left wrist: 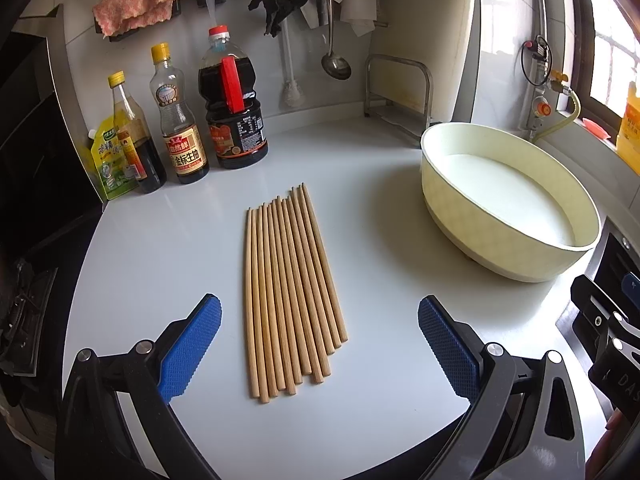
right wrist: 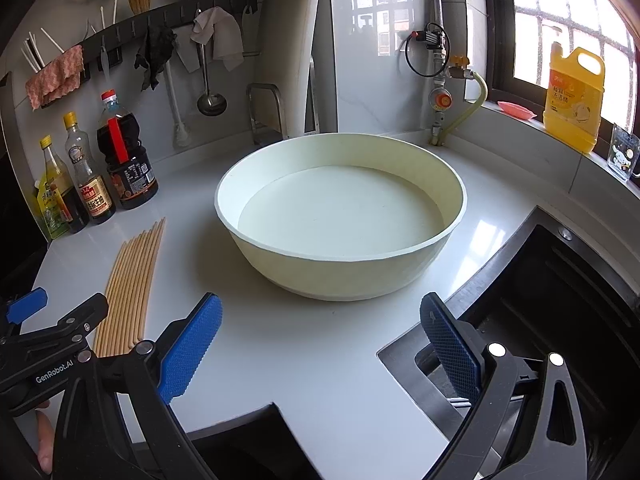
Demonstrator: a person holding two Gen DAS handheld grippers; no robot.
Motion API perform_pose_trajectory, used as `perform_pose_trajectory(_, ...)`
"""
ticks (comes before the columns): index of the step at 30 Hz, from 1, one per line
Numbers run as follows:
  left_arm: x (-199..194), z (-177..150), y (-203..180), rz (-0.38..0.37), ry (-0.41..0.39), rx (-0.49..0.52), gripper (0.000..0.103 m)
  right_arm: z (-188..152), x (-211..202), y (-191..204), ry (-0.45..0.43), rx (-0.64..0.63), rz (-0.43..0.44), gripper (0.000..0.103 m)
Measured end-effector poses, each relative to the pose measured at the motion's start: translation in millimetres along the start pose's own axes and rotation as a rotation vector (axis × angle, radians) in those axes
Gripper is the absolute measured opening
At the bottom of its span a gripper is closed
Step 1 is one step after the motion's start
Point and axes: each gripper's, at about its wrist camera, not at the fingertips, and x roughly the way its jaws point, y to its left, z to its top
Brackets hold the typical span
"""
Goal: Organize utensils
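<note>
You're working on a white worktop w/ bare room in front; sink is cutting in at its right edge, bottles are lining the back left. Your left tongs are hanging spread wide, nothing between them; chopsticks are lying flat in a row just ahead, centred on the gap. Your right tongs are also gaping, empty, facing the cream basin; chopsticks are lying off to their left.
</note>
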Motion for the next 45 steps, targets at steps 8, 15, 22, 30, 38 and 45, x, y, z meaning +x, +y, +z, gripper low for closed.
perform_pose_trajectory(8,-2,-1,0,0.001,-0.005,-0.004,0.097,0,-2,-1,-0.004,0.002,-0.009,0.095)
perform_pose_trajectory(15,-3,-3,1,-0.005,-0.003,-0.012,0.097,-1,-3,-2,-0.008,0.001,-0.017,0.095)
perform_pose_trajectory(22,-4,-4,0,-0.004,-0.005,-0.013,0.097,-1,-4,-2,-0.007,0.003,-0.016,0.095)
perform_pose_trajectory(30,-4,-4,-2,-0.005,-0.005,-0.012,0.097,-1,-5,-2,-0.009,0.004,-0.017,0.095)
perform_pose_trajectory(38,-5,-6,-7,-0.011,-0.004,-0.010,0.097,-2,-6,-2,-0.010,0.003,-0.020,0.095)
perform_pose_trajectory(45,-5,-7,-9,-0.011,-0.004,-0.008,0.097,-3,-7,-3,-0.005,0.003,-0.017,0.095)
